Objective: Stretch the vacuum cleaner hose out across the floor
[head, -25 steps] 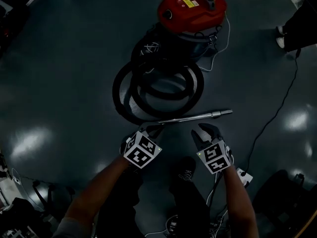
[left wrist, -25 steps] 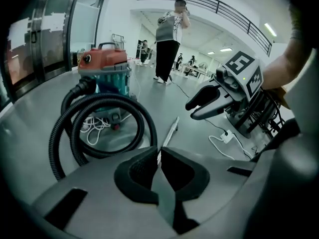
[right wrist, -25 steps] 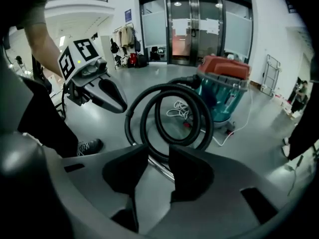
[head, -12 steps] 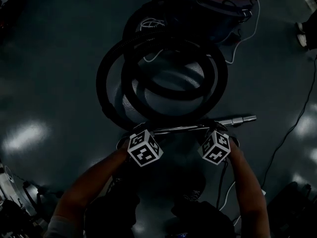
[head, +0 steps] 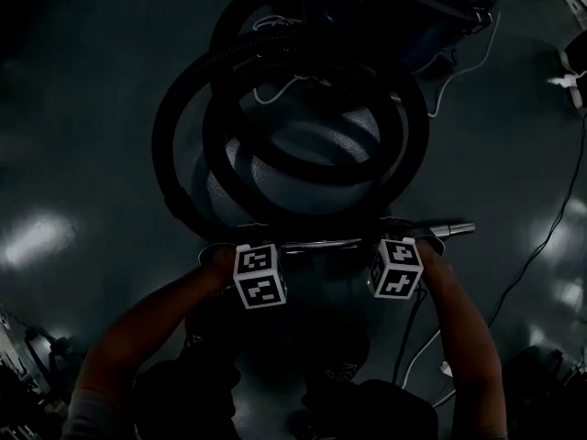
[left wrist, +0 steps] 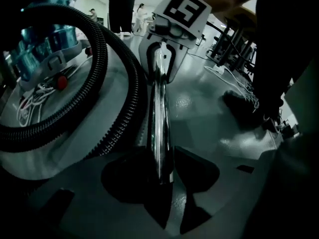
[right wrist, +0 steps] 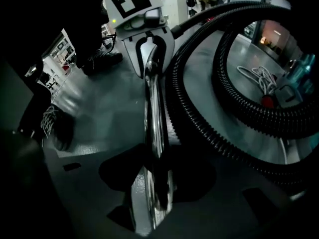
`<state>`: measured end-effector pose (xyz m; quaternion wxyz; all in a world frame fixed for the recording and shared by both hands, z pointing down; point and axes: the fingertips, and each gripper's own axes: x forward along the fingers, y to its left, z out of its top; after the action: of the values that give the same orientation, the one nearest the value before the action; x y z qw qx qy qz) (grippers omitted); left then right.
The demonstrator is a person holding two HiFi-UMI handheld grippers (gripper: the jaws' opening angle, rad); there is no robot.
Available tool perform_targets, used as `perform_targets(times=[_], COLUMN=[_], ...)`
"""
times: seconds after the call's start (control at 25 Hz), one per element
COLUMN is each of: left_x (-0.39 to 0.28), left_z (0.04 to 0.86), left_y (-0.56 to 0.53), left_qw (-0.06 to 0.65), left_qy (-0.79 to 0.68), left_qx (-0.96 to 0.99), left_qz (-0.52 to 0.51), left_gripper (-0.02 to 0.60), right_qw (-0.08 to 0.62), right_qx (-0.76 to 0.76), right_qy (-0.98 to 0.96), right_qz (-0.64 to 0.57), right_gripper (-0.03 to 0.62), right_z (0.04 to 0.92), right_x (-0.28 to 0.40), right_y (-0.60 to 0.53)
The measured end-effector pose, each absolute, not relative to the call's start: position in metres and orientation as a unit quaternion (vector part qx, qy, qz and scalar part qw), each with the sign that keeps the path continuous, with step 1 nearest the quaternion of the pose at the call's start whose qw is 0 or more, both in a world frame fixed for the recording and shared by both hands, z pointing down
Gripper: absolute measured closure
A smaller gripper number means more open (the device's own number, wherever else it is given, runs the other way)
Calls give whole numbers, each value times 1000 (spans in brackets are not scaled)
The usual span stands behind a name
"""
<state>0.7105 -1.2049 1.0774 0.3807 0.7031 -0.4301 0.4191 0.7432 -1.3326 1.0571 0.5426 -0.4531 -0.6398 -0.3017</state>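
The black ribbed hose [head: 176,145] lies coiled on the floor in front of the vacuum cleaner [head: 431,35]. Its chrome wand [head: 330,242] lies across the floor on the coil's near side. My left gripper [head: 240,247] and right gripper [head: 394,235] both point down onto the wand, a short way apart. In the left gripper view the wand [left wrist: 159,113] runs between the left gripper's [left wrist: 160,168] jaws, which have just been opening. In the right gripper view the wand [right wrist: 153,113] likewise lies between the right gripper's [right wrist: 154,168] parted jaws, which have also just been opening, with the hose [right wrist: 199,113] beside it.
A white cord [head: 459,71] trails from the vacuum cleaner. A thin black cable [head: 541,246] crosses the floor at the right. My own shoes [head: 339,374] stand just behind the wand. A bystander's foot [head: 573,62] is at the far right. Table legs [left wrist: 229,39] stand further off.
Both grippers have dropped from above the floor down onto the wand, and their jaws have parted around it. The head has leaned in, so the coil looks larger.
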Motion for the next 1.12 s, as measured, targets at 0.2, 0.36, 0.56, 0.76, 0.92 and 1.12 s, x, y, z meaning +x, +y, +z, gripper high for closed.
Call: perform_targets(times=[0.2, 0.36, 0.56, 0.76, 0.92, 1.12], left_x=[712, 723, 740, 740, 745, 740], left_z=[1082, 1043, 962, 879, 812, 711], left_y=[-1205, -1199, -1181, -1165, -1160, -1151], left_qw=[392, 405, 396, 403, 411, 411], left_qy=[-416, -405, -365, -335, -311, -281], left_qx=[699, 719, 738, 748, 762, 779], left_qz=[430, 394, 407, 407, 392, 381], left_gripper=[402, 403, 403, 404, 405, 403], right_qw=[543, 551, 564, 559, 571, 572], right_qx=[-474, -487, -502, -502, -509, -522], right_qy=[-619, -611, -607, -625, -618, -619], right_qz=[-314, -295, -248, -210, -182, -130], right_gripper=[425, 425, 428, 428, 430, 431], right_z=[1060, 1038, 974, 891, 822, 723], right_x=[745, 759, 787, 793, 803, 805], right_y=[-1328, -1321, -1295, -1276, -1270, -1253])
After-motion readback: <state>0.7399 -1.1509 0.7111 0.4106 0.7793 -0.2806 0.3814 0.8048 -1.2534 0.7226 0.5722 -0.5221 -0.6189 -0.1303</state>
